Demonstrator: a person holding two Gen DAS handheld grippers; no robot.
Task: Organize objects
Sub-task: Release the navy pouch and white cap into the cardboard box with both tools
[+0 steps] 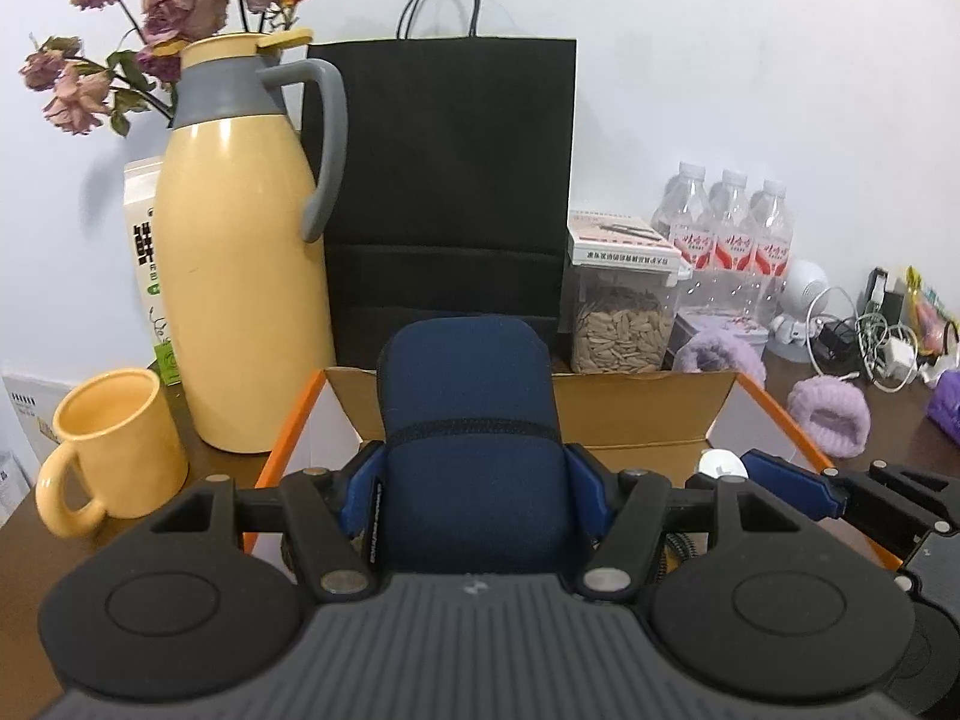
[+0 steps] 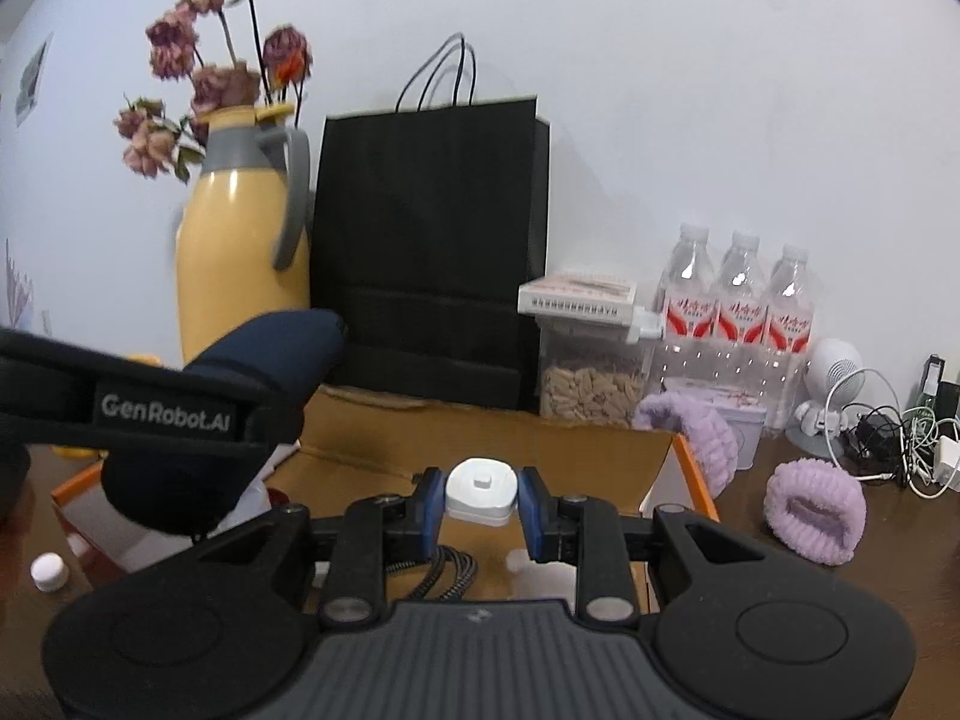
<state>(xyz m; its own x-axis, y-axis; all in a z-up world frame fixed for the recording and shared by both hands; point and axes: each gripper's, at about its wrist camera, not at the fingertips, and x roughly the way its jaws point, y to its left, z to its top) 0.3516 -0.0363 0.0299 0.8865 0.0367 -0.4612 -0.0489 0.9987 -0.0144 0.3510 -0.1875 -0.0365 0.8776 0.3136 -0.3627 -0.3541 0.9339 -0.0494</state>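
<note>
Our left gripper [image 1: 474,480] is clamped on a navy pouch [image 1: 471,396], whose near end is hidden behind the gripper body, and holds it above the open cardboard box [image 1: 648,414]. Our right gripper [image 2: 482,495] is clamped on a small white charger [image 2: 482,485] over the same box; its underside is out of sight. A braided cable [image 2: 438,576] lies partly hidden below, while the black paper bag [image 1: 450,180] stands at the far side
</note>
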